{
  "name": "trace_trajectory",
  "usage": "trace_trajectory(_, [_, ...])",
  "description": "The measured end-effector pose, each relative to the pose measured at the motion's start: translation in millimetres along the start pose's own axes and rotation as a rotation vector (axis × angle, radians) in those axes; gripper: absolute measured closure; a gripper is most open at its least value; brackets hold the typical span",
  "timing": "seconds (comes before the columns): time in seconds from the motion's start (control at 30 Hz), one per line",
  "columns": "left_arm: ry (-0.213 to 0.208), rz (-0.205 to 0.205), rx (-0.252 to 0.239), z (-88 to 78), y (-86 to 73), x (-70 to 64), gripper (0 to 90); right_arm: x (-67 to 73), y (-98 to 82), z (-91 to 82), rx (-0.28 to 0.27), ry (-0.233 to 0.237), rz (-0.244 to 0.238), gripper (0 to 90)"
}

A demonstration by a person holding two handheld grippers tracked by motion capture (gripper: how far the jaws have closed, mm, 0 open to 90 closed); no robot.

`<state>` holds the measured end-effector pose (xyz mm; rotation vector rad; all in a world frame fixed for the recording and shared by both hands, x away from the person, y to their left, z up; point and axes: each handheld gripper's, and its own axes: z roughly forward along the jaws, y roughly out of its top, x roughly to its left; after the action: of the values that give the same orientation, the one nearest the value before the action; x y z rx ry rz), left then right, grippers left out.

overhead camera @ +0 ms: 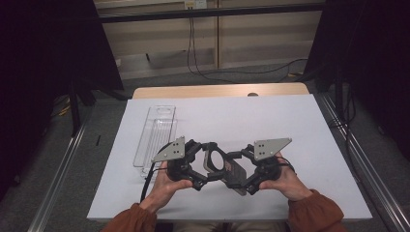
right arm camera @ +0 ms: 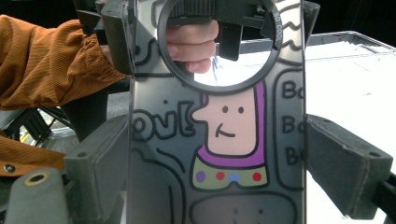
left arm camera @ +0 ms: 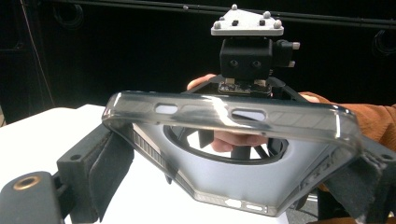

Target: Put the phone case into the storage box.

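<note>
Both tools hold the phone case [overhead camera: 223, 166] between them above the bench [overhead camera: 309, 145]. Left tool [overhead camera: 196, 164] pinches the clear frame [left arm camera: 224, 109]; right tool [overhead camera: 249, 169] clamps the printed back [right arm camera: 219, 140]. Step: separating parts; next move likely pulls apart.

White-topped table [overhead camera: 290, 125] with a clear plastic tray [overhead camera: 155, 137] at its left side

One phone case [overhead camera: 225, 166], one clear tray [overhead camera: 155, 137], two hand-held grippers.
</note>
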<state>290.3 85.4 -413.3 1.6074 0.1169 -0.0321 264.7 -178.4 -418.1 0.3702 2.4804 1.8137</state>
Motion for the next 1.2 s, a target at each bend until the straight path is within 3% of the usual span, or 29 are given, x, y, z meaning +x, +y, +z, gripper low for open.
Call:
trace_trajectory(0.63, [0.011,0.006,0.005,0.8,0.3,0.3,11.4,-0.8,0.7,1.6,0.022,-0.035,-0.02,11.3])
trace_trajectory(1.2, [0.061,0.008,0.005,-1.4,0.9,1.3,12.6,0.3,1.4,0.9,0.005,-0.056,-0.004,6.2])
